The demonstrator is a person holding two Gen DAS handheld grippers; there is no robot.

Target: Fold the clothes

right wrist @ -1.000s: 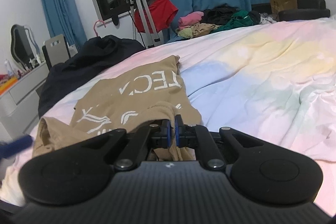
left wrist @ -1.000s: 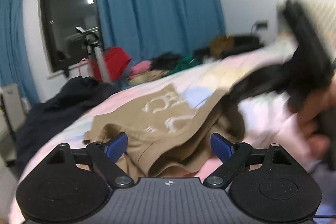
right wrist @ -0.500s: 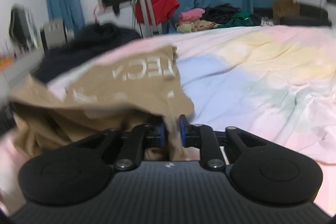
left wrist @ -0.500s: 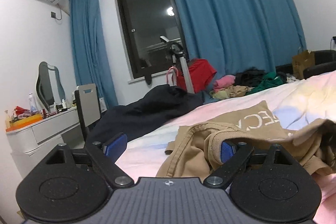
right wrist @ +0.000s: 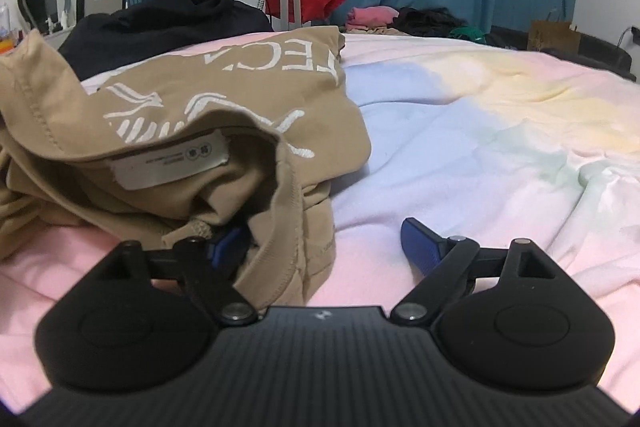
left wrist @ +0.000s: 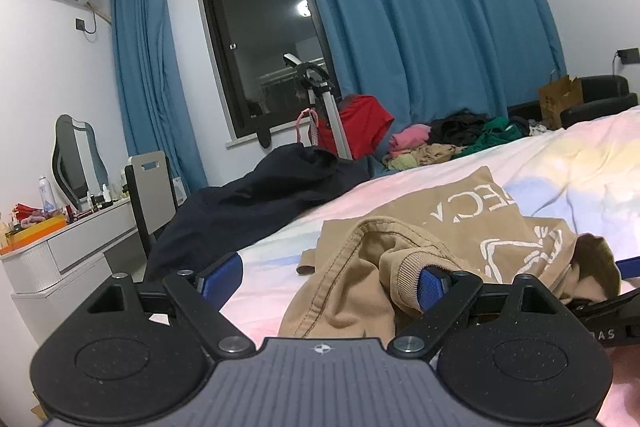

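While the tan sweatshirt point(left wrist: 448, 251) is lying bunched on the pastel bedsheet point(right wrist: 500, 147), near the bed's edge closest to both cameras, the work is sitting at an early step: the garment is still being sorted out and spread, with no clean fold showing yet. The left claw point(left wrist: 326, 279) is standing with its blue pads wide apart; its right pad is resting against a ribbed cuff or collar edge, but nothing is being pinched. The right claw point(right wrist: 324, 247) is likewise spread open, its left pad tucked under a drooping fold of the hem, its right pad lying bare on the sheet, so neither claw is gripping cloth. The white care label point(right wrist: 170, 167) is facing the right camera, suggesting that part of the garment is turned inside out or flipped back. The printed lettering is running away from the cameras toward the far side of the bed, so the long axis is judged to be lying roughly front-to-back, though the crumpling is making the neck end uncertain. Next move, as judged: each claw is needing to close on a separate edge and pull the cloth flat.
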